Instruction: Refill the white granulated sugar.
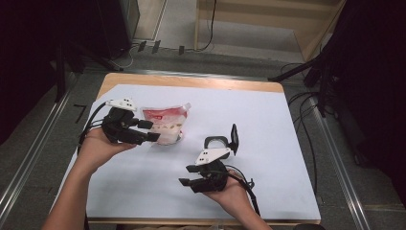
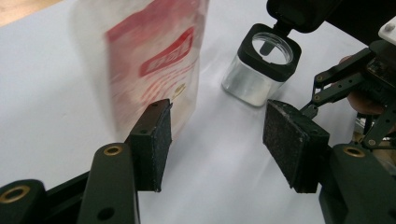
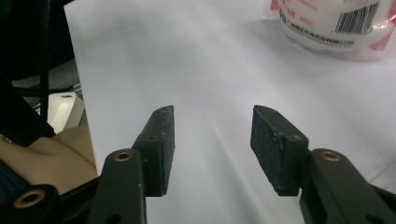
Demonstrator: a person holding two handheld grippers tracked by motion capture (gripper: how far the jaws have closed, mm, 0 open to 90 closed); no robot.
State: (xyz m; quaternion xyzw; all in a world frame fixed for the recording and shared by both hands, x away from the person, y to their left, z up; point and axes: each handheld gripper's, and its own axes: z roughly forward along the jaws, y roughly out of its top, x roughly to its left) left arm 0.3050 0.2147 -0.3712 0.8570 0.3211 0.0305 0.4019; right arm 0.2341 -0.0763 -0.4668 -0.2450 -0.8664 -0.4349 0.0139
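A red-and-white pouch (image 1: 167, 122) stands on the white sheet at centre left. My left gripper (image 1: 153, 131) reaches it from the left with its jaws open. In the left gripper view the pouch (image 2: 154, 60) rises just behind the left pad, and the gap of the left gripper (image 2: 219, 116) holds nothing. A clear square jar (image 1: 216, 143) with a black rim stands at the centre, its hinged lid (image 1: 234, 136) flipped up. My right gripper (image 1: 184, 175) hovers in front of the jar, pointing left and open. The right gripper (image 3: 212, 121) has bare sheet between its pads.
The white sheet (image 1: 268, 124) covers a wooden table (image 1: 191, 81). In the left gripper view the jar (image 2: 261, 70) stands ahead, with the other gripper (image 2: 355, 79) to its right. The right gripper view shows the pouch's base (image 3: 336, 23) at top right. Cables and stands ring the table.
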